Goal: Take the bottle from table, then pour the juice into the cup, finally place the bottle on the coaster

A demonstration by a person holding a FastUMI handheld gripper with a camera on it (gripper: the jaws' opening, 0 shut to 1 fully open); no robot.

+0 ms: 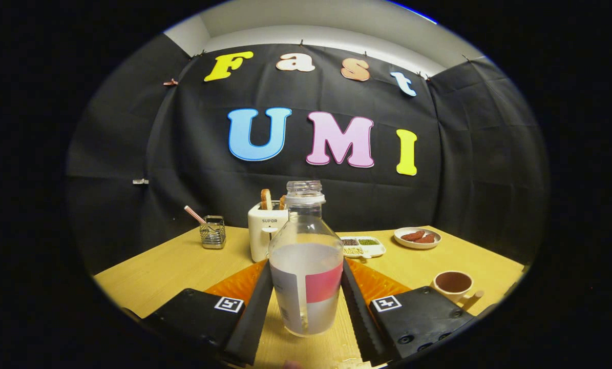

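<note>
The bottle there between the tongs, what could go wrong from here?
1. The bottle has no cap and holds cloudy liquid, so a tilt on the way could spill it before it reaches the cup.
2. The tongs flank its smooth sides low down; whether both fingers press is unclear, so it might slip.
3. The toaster stands close behind the bottle and could get bumped.

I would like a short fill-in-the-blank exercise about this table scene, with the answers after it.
1. The clear plastic bottle stands between the claw's two ____.
2. The bottle has no ____ on its mouth.
3. Slices of ____ stick up from the white toaster.
4. The small cream cup holds a ____ liquid.

Answers: fingers; cap; bread; brown
</note>
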